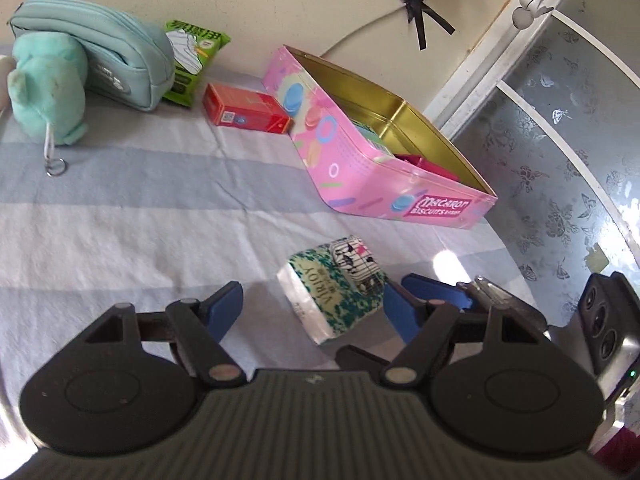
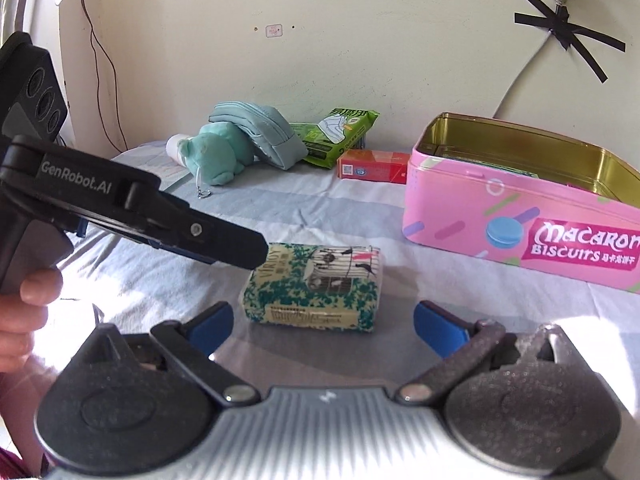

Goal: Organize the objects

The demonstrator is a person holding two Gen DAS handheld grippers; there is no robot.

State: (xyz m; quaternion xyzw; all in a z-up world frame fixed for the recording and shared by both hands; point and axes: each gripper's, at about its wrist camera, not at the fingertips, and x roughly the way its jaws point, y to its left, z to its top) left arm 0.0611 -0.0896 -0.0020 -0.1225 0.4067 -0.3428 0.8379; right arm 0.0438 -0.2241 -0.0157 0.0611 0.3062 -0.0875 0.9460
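Note:
A green-and-white Virjoy tissue pack (image 1: 334,290) lies on the striped cloth; it also shows in the right wrist view (image 2: 316,288). My left gripper (image 1: 314,312) is open, with the pack between its blue fingers. My right gripper (image 2: 322,322) is open, just in front of the pack. The left gripper's black body (image 2: 132,208) reaches in from the left, its tip at the pack's far left corner. The right gripper's blue fingers (image 1: 436,292) show right of the pack. A pink Macaron Biscuits tin (image 1: 360,160), open, holds some items; it also shows at right (image 2: 500,208).
At the back lie a red box (image 1: 244,110), a green packet (image 1: 192,60), a light blue pouch (image 1: 100,48) and a teal plush with a key ring (image 1: 48,88). A wall with taped cable (image 1: 418,8) is behind. A frosted window (image 1: 560,160) is on the right.

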